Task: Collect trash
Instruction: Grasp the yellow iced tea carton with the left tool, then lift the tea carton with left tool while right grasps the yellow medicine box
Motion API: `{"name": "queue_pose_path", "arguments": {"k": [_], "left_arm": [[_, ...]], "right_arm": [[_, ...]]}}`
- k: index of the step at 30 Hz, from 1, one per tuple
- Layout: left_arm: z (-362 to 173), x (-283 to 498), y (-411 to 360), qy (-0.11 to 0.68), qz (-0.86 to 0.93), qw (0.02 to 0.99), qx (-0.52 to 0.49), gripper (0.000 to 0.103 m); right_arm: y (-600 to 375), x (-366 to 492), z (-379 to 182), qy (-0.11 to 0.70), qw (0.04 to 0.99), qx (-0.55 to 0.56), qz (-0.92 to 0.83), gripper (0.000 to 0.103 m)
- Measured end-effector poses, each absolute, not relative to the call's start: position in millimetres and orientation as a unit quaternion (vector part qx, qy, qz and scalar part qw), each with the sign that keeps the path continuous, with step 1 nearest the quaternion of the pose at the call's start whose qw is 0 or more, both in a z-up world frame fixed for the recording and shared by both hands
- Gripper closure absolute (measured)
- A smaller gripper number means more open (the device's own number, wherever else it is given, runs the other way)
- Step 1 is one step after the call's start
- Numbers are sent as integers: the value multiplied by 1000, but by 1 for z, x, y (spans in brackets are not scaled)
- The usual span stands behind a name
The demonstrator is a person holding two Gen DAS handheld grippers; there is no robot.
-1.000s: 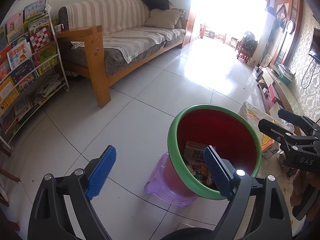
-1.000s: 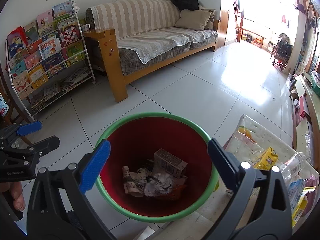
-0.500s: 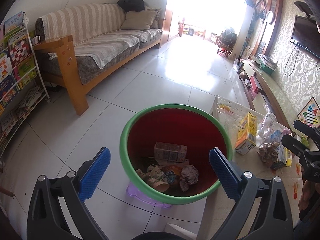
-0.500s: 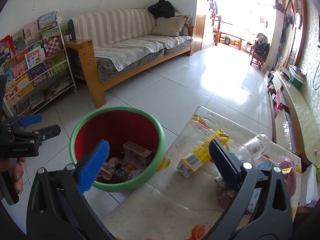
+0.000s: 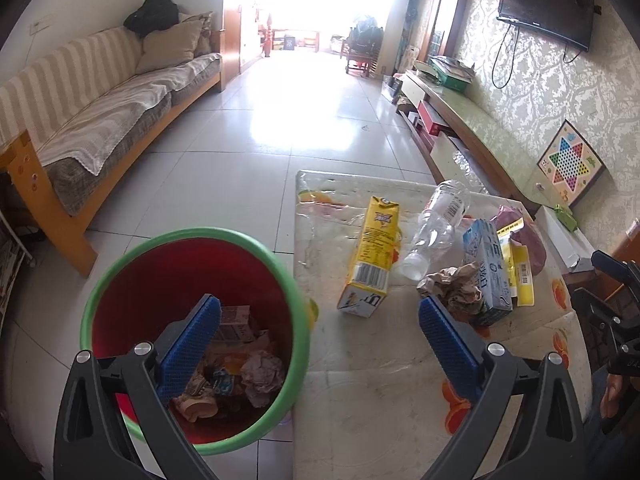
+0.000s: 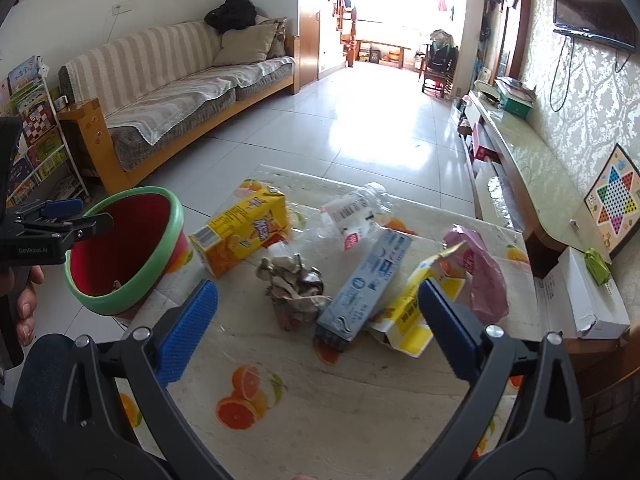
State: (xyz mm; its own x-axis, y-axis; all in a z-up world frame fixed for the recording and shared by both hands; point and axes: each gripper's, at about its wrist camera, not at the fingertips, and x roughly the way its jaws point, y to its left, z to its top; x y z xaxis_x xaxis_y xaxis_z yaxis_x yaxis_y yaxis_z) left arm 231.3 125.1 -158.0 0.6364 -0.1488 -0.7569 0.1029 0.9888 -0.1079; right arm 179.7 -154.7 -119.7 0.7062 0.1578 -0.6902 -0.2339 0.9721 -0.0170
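The left gripper (image 5: 320,332) hangs with its blue pads spread wide and nothing between them. Its left pad sits over the mouth of the red bin (image 5: 192,264) with the green rim, which already holds crumpled paper and a small carton; its right pad sits over the near part of the table (image 5: 360,400). Ahead of that right pad, just beyond its tip, lies the crumpled brown paper (image 5: 452,290), touching the blue-and-white carton (image 5: 486,276). The yellow juice carton (image 5: 370,256) lies ahead between the two pads, and the clear plastic bottle (image 5: 436,228) lies past it, to the right.

The right gripper (image 6: 318,324) is likewise released, jaws wide apart and empty, poised above the fruit-patterned table cover. The crumpled paper (image 6: 294,284) and the blue-and-white carton (image 6: 368,280) lie just ahead between its pads. A flattened yellow box (image 6: 412,316) lies beside its right pad, with a pink bag (image 6: 480,276) beyond. The bin (image 6: 128,256) stands off to its left, at the table's edge.
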Motion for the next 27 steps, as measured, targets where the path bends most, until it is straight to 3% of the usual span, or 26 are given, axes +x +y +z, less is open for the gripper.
{"name": "queue_pose_path", "arguments": {"k": [13, 17, 21, 23, 24, 25, 27], "left_arm": [[-198, 312, 50, 472, -109, 874, 39, 9], [-218, 337, 43, 504, -101, 856, 54, 23], [-233, 351, 35, 526, -103, 841, 75, 29], [-238, 355, 33, 535, -100, 835, 80, 55], [-240, 357, 32, 538, -99, 833, 81, 61], [-241, 356, 32, 540, -100, 832, 81, 67], [-240, 353, 33, 538, -104, 833, 80, 68]], "right_arm": [[-242, 173, -141, 390, 920, -8, 43, 5], [-259, 172, -150, 398, 917, 7, 30, 5], [-272, 178, -159, 408, 912, 29, 21, 5], [-275, 185, -163, 413, 909, 43, 20, 5], [-275, 189, -165, 414, 909, 51, 20, 5], [-276, 194, -168, 417, 906, 62, 22, 5], [-277, 205, -174, 426, 900, 90, 28, 5]]}}
